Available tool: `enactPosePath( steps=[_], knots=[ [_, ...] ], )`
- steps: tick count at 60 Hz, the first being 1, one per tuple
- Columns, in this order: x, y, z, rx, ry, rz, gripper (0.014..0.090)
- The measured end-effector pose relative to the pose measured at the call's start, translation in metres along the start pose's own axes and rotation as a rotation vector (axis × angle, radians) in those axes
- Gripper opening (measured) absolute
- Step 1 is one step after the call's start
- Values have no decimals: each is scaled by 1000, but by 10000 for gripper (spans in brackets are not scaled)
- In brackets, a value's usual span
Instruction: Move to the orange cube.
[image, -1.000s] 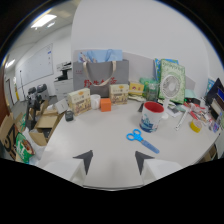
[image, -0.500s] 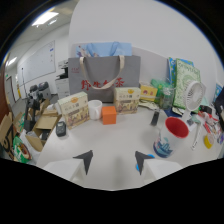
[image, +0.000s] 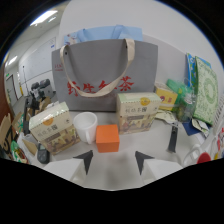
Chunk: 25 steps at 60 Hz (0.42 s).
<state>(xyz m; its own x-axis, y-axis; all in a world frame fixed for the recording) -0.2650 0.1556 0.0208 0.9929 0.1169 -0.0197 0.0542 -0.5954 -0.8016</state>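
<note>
The gripper (image: 115, 161) hangs low over a white table (image: 150, 150), its two dark fingers (image: 86, 161) spread apart with nothing between them. Just ahead of the fingertips, roughly centred on the gap, the orange cube (image: 107, 138) sits on the tabletop. A white cup (image: 85, 126) stands touching or nearly touching the cube's left side, and a printed carton (image: 52, 127) stands further left. Behind the cube to the right is a second, similar carton (image: 138, 112), with a dark slim object (image: 173, 138) lying on the table beyond it to the right. Behind all this a grey tote bag (image: 105, 75) with beige handles and red lettering stands upright, with green packages (image: 202, 87) at its right. White walls and a ceiling light (image: 42, 17) close off the room.
</note>
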Motion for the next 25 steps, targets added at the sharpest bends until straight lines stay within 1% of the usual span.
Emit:
enactPosePath(
  steps=[9,25],
  knots=[
    [-2,-4,13,-14,-13,-4,838],
    [-3,-4,18,-26,-20,7,837]
  ],
)
